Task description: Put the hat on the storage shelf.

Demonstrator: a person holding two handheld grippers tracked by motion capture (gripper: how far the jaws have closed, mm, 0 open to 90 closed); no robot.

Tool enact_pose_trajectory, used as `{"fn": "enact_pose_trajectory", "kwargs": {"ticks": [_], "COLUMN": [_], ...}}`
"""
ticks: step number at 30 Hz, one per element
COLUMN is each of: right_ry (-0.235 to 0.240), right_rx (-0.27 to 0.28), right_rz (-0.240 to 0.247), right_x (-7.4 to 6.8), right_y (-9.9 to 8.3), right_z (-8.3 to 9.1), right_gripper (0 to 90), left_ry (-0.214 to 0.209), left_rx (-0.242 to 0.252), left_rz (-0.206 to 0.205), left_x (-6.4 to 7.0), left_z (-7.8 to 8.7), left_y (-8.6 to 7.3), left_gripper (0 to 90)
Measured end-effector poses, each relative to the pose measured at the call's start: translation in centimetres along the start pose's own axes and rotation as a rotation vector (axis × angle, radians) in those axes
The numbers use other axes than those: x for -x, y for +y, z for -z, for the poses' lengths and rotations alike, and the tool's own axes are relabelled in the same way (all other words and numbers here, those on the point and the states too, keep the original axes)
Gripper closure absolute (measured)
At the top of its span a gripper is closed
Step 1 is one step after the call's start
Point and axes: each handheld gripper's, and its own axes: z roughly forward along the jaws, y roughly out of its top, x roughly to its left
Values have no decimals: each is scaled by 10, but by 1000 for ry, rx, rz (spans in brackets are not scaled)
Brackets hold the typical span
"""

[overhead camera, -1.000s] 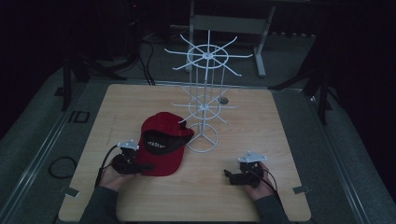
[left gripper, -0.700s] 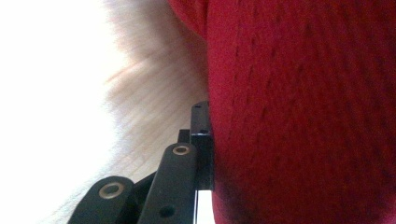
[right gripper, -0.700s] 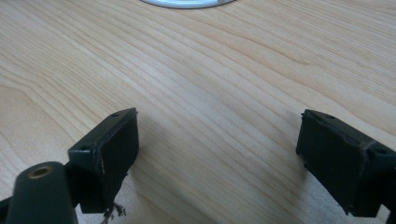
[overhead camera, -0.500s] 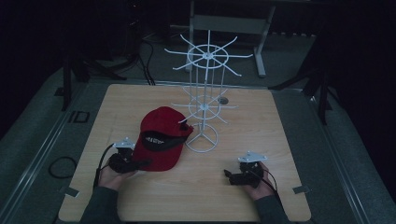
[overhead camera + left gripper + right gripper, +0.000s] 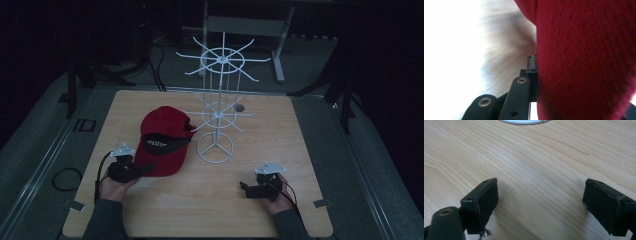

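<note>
A red cap sits at the left of the wooden table, its crown tilted up and its opening facing me. My left gripper is shut on the cap's near edge. In the left gripper view the red cloth presses against one black finger. A white wire rack stands just right of the cap, and the cap's far side is close to its lower spokes. My right gripper rests on the table at the front right, open and with nothing in it.
The rack's round base lies between the two grippers, and its rim shows at the top of the right gripper view. Long spokes spread from the rack's upper wheel. Bare wood lies in front of the right gripper.
My left gripper has drawn a little to the left with the cap, and the cap has shifted left and tilted higher. The right gripper has stayed where it was.
</note>
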Motion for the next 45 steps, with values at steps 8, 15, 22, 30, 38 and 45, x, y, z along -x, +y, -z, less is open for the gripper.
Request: {"fn": "enact_pose_trajectory", "kwargs": {"ticks": [8, 15, 22, 30, 38, 45], "right_ry": [0, 0, 0, 0, 0, 0], "right_rx": [0, 1, -1, 0, 0, 1], "right_rz": [0, 1, 2, 0, -3, -3], "right_x": [0, 0, 0, 0, 0, 0], "right_y": [0, 0, 0, 0, 0, 0], "right_z": [0, 0, 0, 0, 0, 0], "right_gripper": [129, 129, 129, 129, 129, 129], "left_ry": [37, 47, 47, 58, 65, 58], "left_rx": [76, 142, 203, 275, 306, 321], "left_rz": [25, 33, 20, 12, -1, -5], "left_x": [-5, -4, 1, 9, 14, 15], "left_z": [19, 31, 41, 51, 56, 57], "left_y": [7, 20, 33, 48, 57, 61], "left_gripper": [843, 842, 841, 842, 842, 841]}}
